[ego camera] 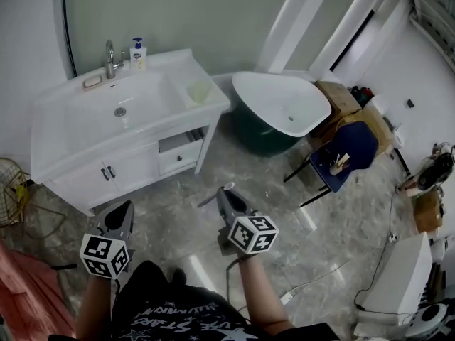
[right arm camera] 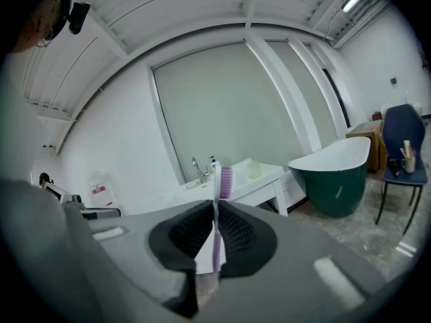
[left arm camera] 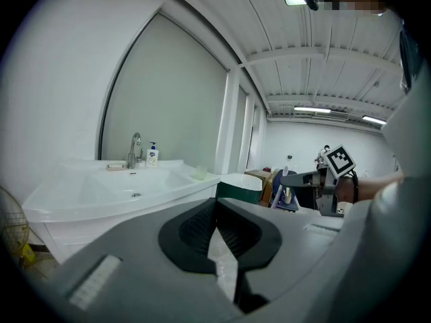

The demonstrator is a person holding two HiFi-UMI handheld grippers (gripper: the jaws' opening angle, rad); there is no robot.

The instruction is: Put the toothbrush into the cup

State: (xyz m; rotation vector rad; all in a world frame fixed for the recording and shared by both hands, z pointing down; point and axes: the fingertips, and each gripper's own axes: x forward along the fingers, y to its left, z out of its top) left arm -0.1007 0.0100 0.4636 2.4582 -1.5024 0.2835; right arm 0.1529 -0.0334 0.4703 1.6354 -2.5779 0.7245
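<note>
A pale green cup [ego camera: 200, 91] stands on the right end of the white vanity top [ego camera: 85, 130], and it also shows as the cup [right arm camera: 254, 169] in the right gripper view and the cup [left arm camera: 199, 174] in the left gripper view. My right gripper [ego camera: 226, 192] is over the floor in front of the vanity, well short of the cup. It is shut on a purple and white toothbrush [right arm camera: 224, 180] that stands upright between the pads of the right gripper [right arm camera: 215, 210]. My left gripper [ego camera: 119, 215] hangs level beside it to the left. The left gripper [left arm camera: 215, 204] is shut, with nothing between its jaws.
A faucet [ego camera: 110, 59], soap bottle [ego camera: 138, 54] and soap dish [ego camera: 92, 82] stand behind the basin. A dark green bathtub [ego camera: 284, 105] is right of the vanity. A blue chair [ego camera: 352, 151] is further right. A wire basket [ego camera: 11, 190] sits at the left, and cables [ego camera: 370, 275] lie on the floor.
</note>
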